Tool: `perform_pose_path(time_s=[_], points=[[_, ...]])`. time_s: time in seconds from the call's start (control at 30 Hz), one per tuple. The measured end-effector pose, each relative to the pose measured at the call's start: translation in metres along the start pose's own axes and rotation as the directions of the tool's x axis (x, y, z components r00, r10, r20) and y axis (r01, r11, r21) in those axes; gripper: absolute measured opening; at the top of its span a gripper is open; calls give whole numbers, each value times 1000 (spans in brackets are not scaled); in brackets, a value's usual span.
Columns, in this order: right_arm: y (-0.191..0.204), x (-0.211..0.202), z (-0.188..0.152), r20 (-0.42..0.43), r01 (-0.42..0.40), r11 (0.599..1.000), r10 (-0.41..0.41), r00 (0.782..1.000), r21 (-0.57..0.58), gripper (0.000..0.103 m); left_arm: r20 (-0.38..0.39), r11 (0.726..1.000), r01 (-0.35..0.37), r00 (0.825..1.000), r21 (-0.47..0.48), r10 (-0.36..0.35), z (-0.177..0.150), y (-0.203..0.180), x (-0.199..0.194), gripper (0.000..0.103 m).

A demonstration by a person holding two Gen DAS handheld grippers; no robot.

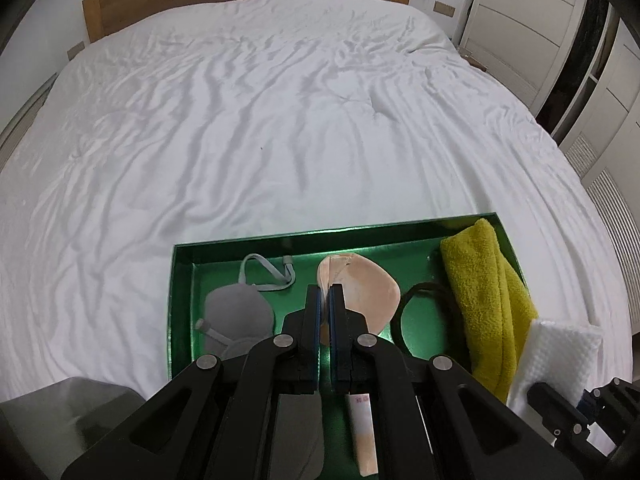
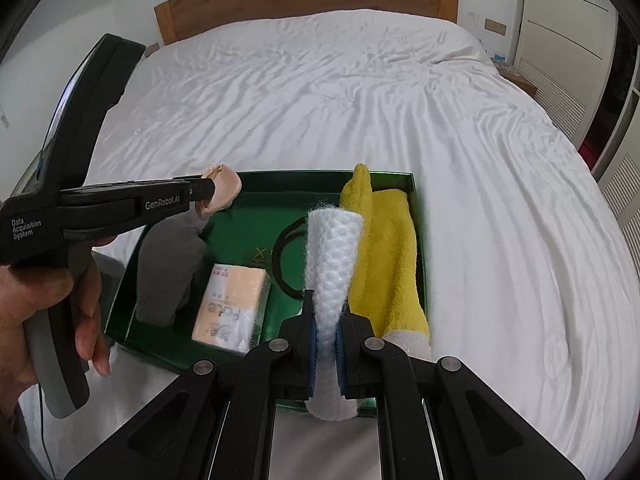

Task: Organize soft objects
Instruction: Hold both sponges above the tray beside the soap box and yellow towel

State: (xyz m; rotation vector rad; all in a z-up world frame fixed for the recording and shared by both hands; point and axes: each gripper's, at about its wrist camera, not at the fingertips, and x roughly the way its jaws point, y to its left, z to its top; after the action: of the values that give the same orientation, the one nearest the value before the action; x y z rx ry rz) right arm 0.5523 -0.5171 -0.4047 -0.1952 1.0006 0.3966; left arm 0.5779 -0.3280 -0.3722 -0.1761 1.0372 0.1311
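Your left gripper [image 1: 324, 300] is clamped on the beige pad [image 1: 360, 292], holding it above the green tray [image 1: 182, 276]; from the right wrist view the pad [image 2: 222, 190] hangs at the fingertips over the tray's far left corner. Your right gripper [image 2: 325, 320] is pinched on the white textured cloth [image 2: 332, 256], which stands up between the fingers over the tray's near edge.

The tray sits on the white bed [image 1: 240, 120]. Its contents:
- grey eye mask [image 1: 238, 312] with its strap, left side
- tissue pack [image 2: 230, 304], near-centre, lying flat on the tray floor
- black loop band [image 1: 420, 312], right of centre, partly under the towel
- yellow towel [image 1: 484, 300], folded along the right wall, far end poking above the rim

In the right wrist view the cloth overlaps the towel [image 2: 384, 256] and the band [image 2: 286, 260]; can't tell if it touches either.
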Motion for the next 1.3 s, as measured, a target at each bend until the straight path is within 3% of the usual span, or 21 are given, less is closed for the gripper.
perform_pose_path(time_s=[0.67,1.3], points=[[2,22,12,-23,33,999,-34,999,-43,7,-27,1000,-11,1000,4,11,5,-7,20,2],[-4,21,9,-36,38,998,-40,999,-54,7,30,996,-69,997,65,67,-1,-28,15,2]])
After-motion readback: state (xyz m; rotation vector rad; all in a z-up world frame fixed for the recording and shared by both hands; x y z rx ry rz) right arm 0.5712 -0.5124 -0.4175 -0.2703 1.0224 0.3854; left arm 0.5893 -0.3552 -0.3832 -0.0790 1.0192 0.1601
